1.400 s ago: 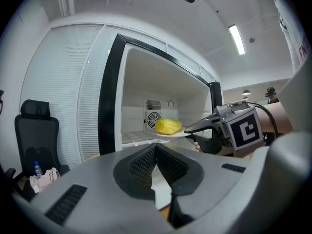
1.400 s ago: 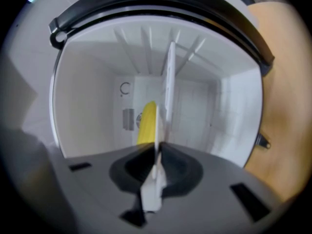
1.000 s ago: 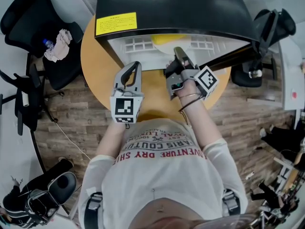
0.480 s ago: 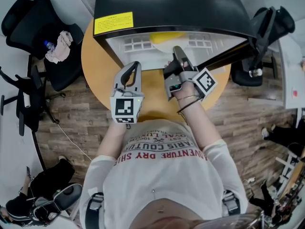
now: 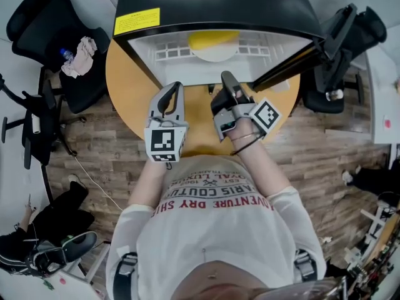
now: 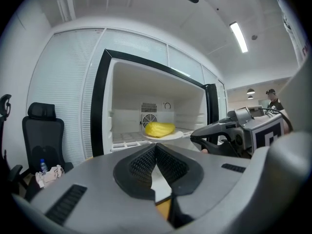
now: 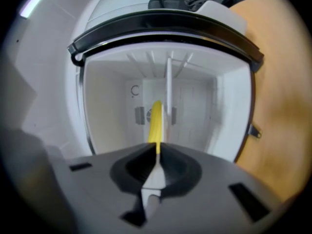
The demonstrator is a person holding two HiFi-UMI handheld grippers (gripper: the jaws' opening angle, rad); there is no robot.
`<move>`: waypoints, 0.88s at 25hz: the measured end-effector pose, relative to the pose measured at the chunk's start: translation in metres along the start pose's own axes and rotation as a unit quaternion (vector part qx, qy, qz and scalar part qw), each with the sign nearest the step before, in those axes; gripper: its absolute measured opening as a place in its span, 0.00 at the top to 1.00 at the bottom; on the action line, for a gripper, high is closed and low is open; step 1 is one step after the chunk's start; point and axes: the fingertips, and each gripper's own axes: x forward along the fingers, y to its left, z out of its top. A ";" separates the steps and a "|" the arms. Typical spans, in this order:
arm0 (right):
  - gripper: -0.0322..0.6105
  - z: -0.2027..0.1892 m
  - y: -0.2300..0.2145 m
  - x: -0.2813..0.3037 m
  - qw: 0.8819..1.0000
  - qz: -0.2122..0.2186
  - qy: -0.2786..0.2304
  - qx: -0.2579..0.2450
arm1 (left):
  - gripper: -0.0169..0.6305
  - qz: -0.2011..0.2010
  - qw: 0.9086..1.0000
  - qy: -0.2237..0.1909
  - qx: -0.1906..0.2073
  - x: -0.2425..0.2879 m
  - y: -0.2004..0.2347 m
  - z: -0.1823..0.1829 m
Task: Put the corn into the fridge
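The yellow corn [image 5: 214, 39] lies on a white plate [image 5: 215, 55] on the shelf inside the open black mini fridge [image 5: 212, 5]. From the left gripper view the corn [image 6: 159, 128] and plate [image 6: 163, 136] sit deep in the white interior. In the right gripper view, which is rolled sideways, the corn [image 7: 155, 123] shows as a thin strip. My left gripper [image 5: 174, 90] is shut and empty, held over the table in front of the fridge. Just outside the fridge opening, my right gripper [image 5: 226, 79] is also shut and empty, pointing at the plate.
The fridge stands on a round wooden table [image 5: 125, 86]. Its door [image 5: 300, 58] hangs open to the right. Black office chairs [image 5: 56, 49] stand at the left, one with a cloth and a bottle on it, and another chair [image 5: 337, 67] is at the right.
My right gripper has drawn back out of the fridge opening toward me. The corn and plate now show more fully on the shelf. The left gripper has stayed in place.
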 end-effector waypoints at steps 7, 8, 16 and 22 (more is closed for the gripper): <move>0.90 -0.003 0.012 -0.033 0.993 0.019 0.040 -0.106 | 0.93 0.004 1.000 0.003 -0.010 -0.012 -0.027 -0.002; 0.90 -0.001 0.012 -0.038 0.991 0.015 0.038 -0.128 | 0.93 0.004 1.000 0.003 -0.011 -0.013 -0.030 -0.002; 0.90 -0.001 0.030 -0.064 0.905 0.022 0.040 -0.424 | 0.93 0.018 1.000 0.015 -0.016 -0.026 -0.041 -0.012; 0.90 -0.012 0.045 -0.078 0.785 0.022 0.041 -0.618 | 0.93 0.022 1.000 0.014 -0.007 -0.036 -0.050 -0.010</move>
